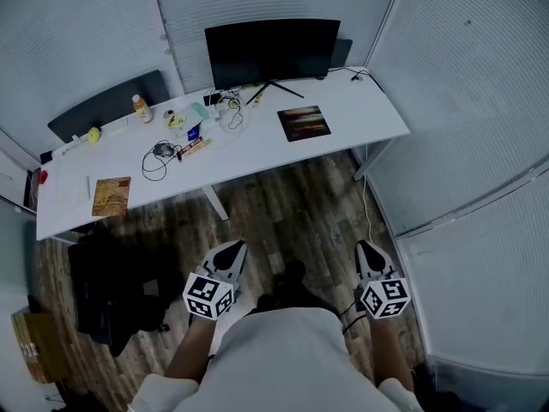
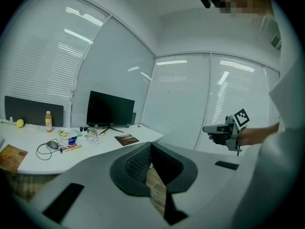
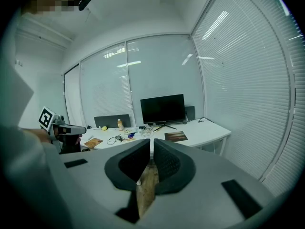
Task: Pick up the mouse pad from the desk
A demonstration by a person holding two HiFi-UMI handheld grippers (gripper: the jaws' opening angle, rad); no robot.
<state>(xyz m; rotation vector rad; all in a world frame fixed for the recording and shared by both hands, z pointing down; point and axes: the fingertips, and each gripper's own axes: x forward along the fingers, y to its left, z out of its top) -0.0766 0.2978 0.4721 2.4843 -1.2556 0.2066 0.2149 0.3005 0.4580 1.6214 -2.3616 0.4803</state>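
The mouse pad is a dark brown rectangle lying flat on the right half of the white desk, in front of the monitor. It also shows small and far off in the left gripper view, the mouse pad, and in the right gripper view, the mouse pad. Both grippers hang low over the wooden floor, well short of the desk. My left gripper points toward the desk with its jaws shut and empty. My right gripper is likewise shut on nothing.
A black monitor stands at the desk's back edge. Left of the pad lie cables, a bottle, small clutter and a brown book-like sheet. A black chair and a cardboard box sit on the floor at left.
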